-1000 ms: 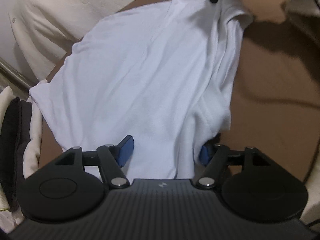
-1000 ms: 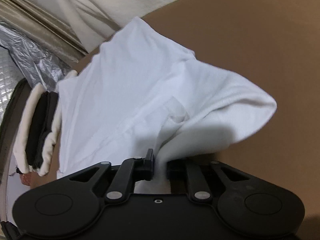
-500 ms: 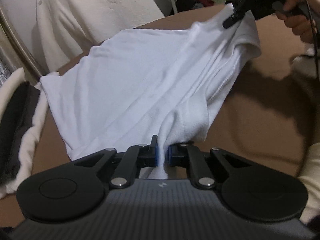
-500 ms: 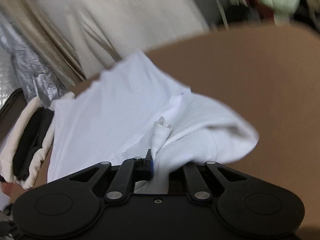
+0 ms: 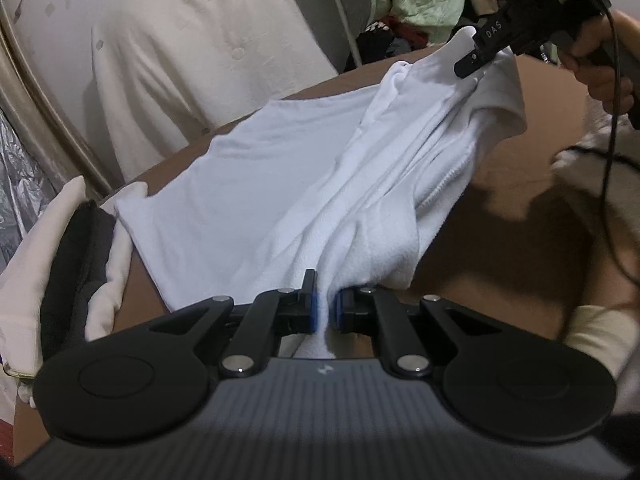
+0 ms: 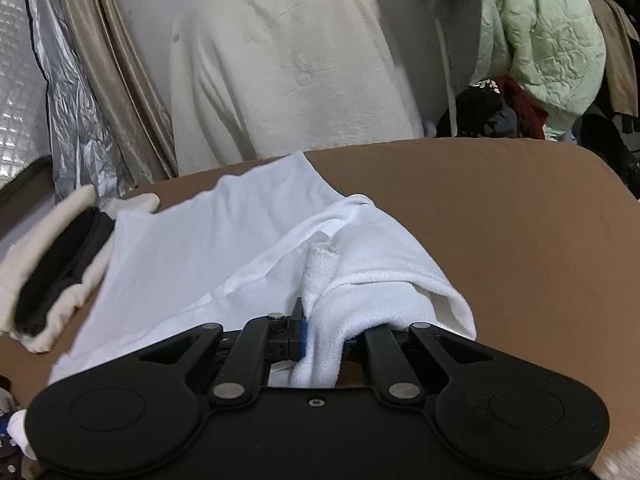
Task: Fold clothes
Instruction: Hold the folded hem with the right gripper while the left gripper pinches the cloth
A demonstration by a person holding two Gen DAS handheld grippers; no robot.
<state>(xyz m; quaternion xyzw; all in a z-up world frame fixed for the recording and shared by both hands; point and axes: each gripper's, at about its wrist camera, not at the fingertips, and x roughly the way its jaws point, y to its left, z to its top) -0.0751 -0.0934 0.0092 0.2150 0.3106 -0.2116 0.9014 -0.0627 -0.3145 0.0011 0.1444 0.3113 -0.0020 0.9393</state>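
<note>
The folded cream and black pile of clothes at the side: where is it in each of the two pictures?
Left wrist view: the folded pile sits at the left edge, touching the white shirt's far corner.
Right wrist view: the folded pile lies at the left edge, again beside the shirt.
Shared landmark: the cream padded chair back behind the brown surface.

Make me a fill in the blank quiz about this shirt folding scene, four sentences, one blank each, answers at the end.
1. Both tongs, left and right, are shut on the ______ garment.
2. The garment lies partly on a ______ surface.
3. In the left wrist view, the right tongs pinch the garment at its ______ end.
4. Beside the garment sits a folded stack of cream and ______ cloth.

Answers: white; brown; far; black
</note>
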